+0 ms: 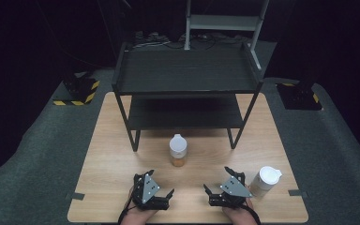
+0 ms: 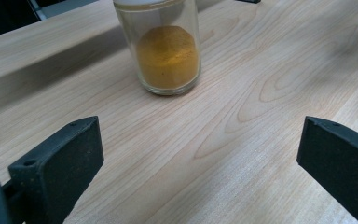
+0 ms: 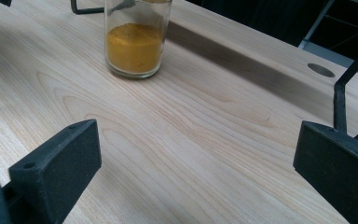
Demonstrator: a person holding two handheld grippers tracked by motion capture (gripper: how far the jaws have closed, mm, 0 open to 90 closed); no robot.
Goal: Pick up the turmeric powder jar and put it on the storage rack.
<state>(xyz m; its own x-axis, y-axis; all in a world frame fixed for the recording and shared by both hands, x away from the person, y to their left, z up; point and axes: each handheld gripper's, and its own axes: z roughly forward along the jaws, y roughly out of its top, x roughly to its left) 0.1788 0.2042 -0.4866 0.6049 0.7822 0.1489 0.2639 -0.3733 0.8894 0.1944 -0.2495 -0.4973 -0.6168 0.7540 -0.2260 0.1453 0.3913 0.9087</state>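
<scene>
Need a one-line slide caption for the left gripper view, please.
Left gripper's open fingers frame bare wooden table, aimed at a glass jar of orange powder standing ahead.

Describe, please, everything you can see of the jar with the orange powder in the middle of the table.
The jar is a clear, glass-looking cylinder with a white lid that has a small spout-like tab. Orange-yellow powder fills roughly its lower part. It stands upright on the wooden table, in front of the black shelf rack, ahead of both grippers. Nothing but the table touches it.
</scene>
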